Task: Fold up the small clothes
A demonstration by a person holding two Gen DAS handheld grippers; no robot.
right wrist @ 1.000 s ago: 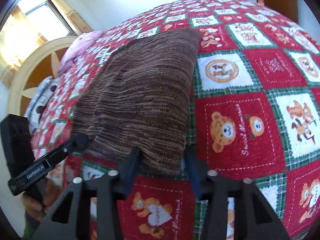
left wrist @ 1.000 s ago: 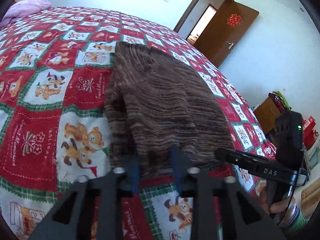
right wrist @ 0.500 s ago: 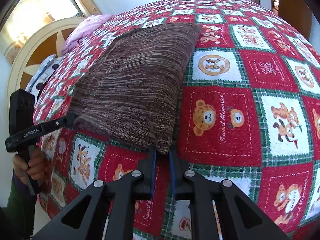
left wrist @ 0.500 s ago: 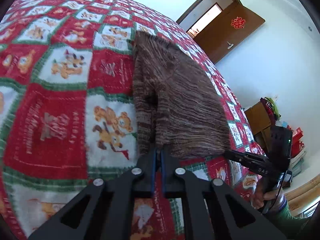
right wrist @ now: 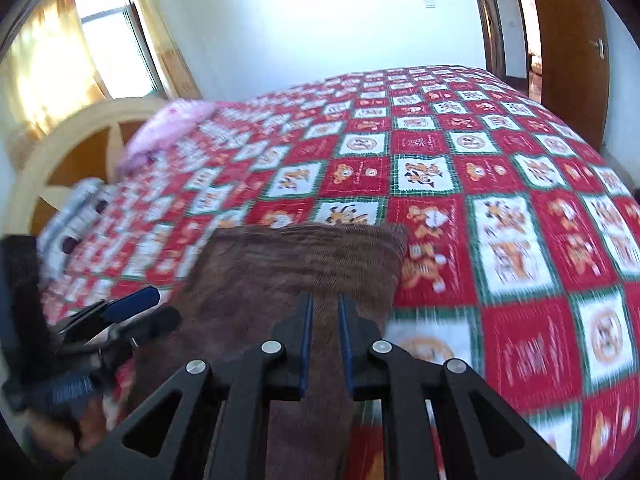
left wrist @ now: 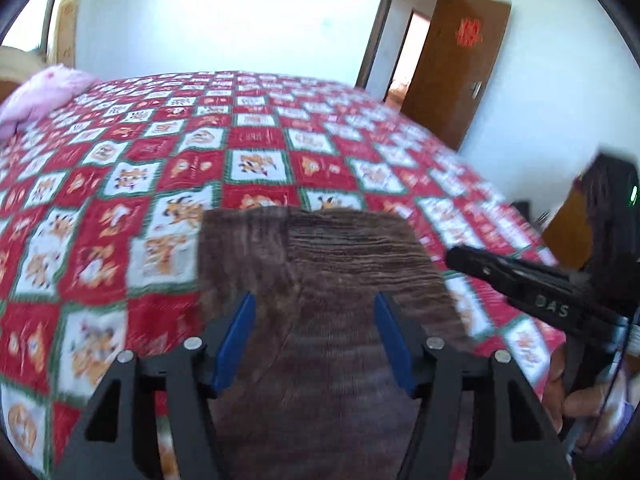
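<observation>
A brown striped knit garment [left wrist: 332,280] lies folded on the red patchwork bedspread [left wrist: 248,140]; it also shows in the right wrist view [right wrist: 288,272]. My left gripper [left wrist: 316,320] is open, its blue pads wide apart over the garment's near part. My right gripper [right wrist: 325,320] has its jaws a narrow gap apart with a fold of the brown garment between them. The right gripper's black body shows at the right of the left wrist view [left wrist: 532,292]. The frames are blurred by motion.
A pink pillow [right wrist: 168,128] lies at the head of the bed by a cream headboard [right wrist: 80,144]. A brown door [left wrist: 452,68] stands open at the far right. A window with curtains [right wrist: 80,40] is at the left.
Both grippers closed on the garment's near edge and carried it forward over the rest, folding it shorter. The left gripper has since opened wide and let go. The right gripper still grips cloth.
</observation>
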